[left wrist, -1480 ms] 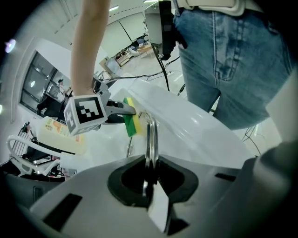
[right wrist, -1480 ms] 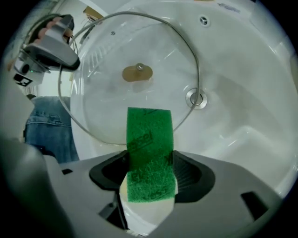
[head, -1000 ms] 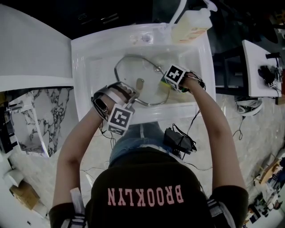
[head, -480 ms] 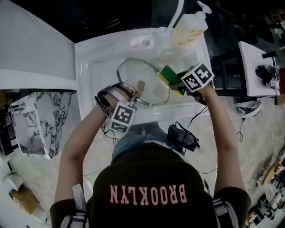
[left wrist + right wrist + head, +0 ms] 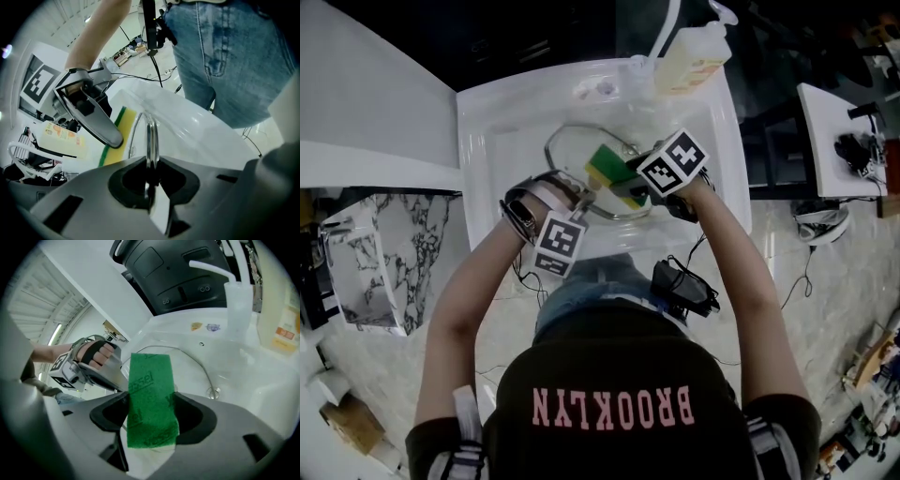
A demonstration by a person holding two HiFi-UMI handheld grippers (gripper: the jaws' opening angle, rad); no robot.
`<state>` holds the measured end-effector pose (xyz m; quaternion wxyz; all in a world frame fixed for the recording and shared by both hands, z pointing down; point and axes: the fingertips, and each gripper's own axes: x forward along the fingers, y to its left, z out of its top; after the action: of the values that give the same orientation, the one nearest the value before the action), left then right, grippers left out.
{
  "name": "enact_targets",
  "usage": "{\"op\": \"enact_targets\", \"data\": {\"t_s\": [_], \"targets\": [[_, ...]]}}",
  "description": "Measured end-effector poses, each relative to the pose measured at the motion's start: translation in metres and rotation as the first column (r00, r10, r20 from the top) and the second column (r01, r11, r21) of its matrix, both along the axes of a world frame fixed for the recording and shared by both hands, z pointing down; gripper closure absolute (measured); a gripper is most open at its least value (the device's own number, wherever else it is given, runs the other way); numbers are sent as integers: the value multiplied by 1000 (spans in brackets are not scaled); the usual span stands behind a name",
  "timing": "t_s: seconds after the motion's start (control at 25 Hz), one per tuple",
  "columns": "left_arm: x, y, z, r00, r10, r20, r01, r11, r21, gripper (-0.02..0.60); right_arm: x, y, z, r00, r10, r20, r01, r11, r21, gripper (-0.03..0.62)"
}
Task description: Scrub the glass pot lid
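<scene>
At the left of the head view, the left hand-held gripper (image 5: pixel 583 195) stays clamped on the near edge of the glass pot lid (image 5: pixel 567 157), which lies in the white sink (image 5: pixel 478 122) at the upper middle of the frame. Over the last second the green and yellow sponge (image 5: pixel 607 169) has swung out to the lid's right edge and come back left, and it now sits over the middle of the glass. The right hand-held gripper (image 5: pixel 628 180) carrying it has moved left as well. This looks like a scrubbing stroke travelling across the lid, so the task seems to be under way. The left gripper view shows what the head view cannot. The lid's metal rim (image 5: pixel 150 136) stands edge-on, with the jaws of the left hand-held gripper (image 5: pixel 149 176) closed tight on it. The sponge (image 5: pixel 112 140) is just beyond. The right gripper view shows the right hand-held gripper (image 5: pixel 152 414) pinching the sponge (image 5: pixel 150 394), its green scouring face turned to the camera. The lid (image 5: pixel 190 373) lies behind. No view shows clearly whether the sponge presses on the glass. Only the head view shows where on the lid the sponge sits.
</scene>
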<state>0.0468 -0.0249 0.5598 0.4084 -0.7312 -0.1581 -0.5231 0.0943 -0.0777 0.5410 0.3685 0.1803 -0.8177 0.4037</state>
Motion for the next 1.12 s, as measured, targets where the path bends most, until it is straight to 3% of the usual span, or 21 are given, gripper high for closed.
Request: {"op": "enact_targets", "data": {"t_s": [0.6,0.88,1.12], "targets": [[-1,0,1,1000,24,9,-24,1000,8,546,-28,21,41,963,-258,-82,249,963,-103,309],[-1,0,1,1000,18,13,-17,1000,-10,546,-16,22,55,946,-304,-113,285,946,-157,309],[-3,1,1,1000,13,21,-12,1000,-24,546,15,13,87,916,-313,-251,278,946,-166,309]]}}
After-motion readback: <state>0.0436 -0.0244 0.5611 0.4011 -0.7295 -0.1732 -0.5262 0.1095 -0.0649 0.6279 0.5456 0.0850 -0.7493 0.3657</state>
